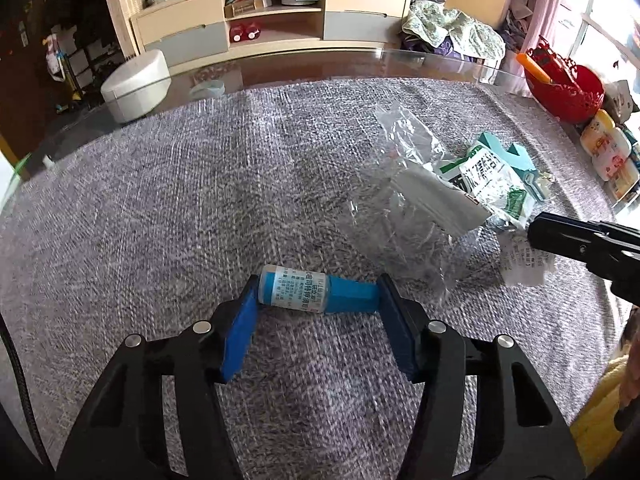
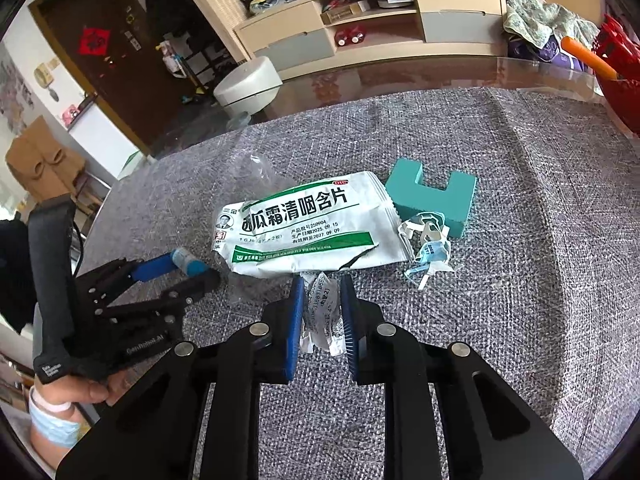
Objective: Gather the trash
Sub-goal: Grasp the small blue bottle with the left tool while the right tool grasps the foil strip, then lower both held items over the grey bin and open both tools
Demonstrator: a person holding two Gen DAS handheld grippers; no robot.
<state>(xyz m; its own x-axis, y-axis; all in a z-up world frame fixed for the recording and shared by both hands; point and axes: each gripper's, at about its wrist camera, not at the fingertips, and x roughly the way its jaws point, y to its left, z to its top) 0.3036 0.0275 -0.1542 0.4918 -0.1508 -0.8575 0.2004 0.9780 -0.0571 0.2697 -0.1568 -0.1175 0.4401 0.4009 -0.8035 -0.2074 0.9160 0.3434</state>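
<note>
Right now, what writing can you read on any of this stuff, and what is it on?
"瓜霜清咽含片", "OTC", "250904", "2025.09.15", "2027.09.09": white and green sachet.
"GenRobot.AI": left tool.
Blue vial in the left tool: label too blurred.
Crumpled slip in the right tool: digits, not reliably readable.

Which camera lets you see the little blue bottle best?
The left wrist view. The little blue bottle lies sideways, big and close, between the left gripper fingers, label and cap visible. In the right wrist view the bottle is small and far, partly hidden by that gripper's fingers.
</note>
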